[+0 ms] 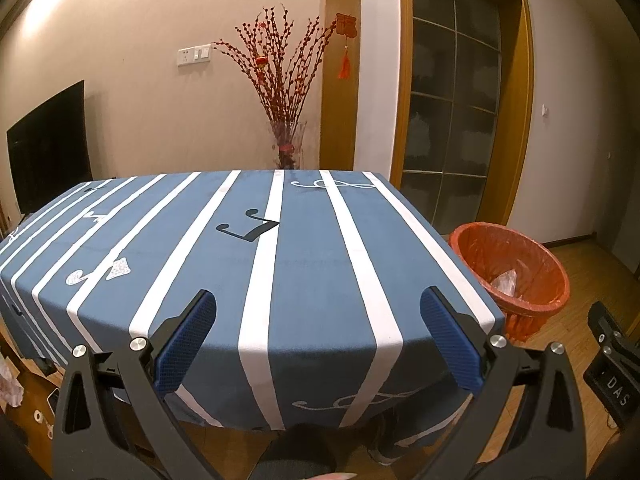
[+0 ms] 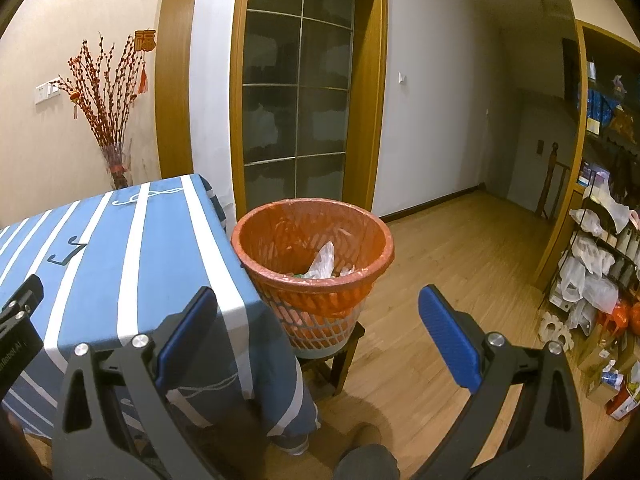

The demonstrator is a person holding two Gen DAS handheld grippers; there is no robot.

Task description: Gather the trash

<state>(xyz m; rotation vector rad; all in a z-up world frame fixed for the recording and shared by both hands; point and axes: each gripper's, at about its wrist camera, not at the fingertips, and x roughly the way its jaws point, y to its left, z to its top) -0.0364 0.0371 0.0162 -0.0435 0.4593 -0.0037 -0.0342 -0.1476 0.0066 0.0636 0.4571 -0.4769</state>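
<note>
An orange-lined trash basket (image 2: pixel 312 252) stands on a low wooden stool beside the table's right edge; it also shows in the left wrist view (image 1: pixel 516 276). Clear plastic wrappers (image 2: pixel 324 264) lie inside it. My left gripper (image 1: pixel 318 340) is open and empty, held over the near edge of the blue striped tablecloth (image 1: pixel 304 272). My right gripper (image 2: pixel 318 340) is open and empty, held before and a little above the basket, with its left finger over the table's corner (image 2: pixel 224 280). No loose trash shows on the cloth.
A vase of red branches (image 1: pixel 286 144) stands behind the table. A television (image 1: pixel 48 148) is at the left wall. A glass door (image 2: pixel 296 112) is behind the basket. A rack with bags and boxes (image 2: pixel 600 280) lines the right wall. Wooden floor (image 2: pixel 460 280) surrounds the basket.
</note>
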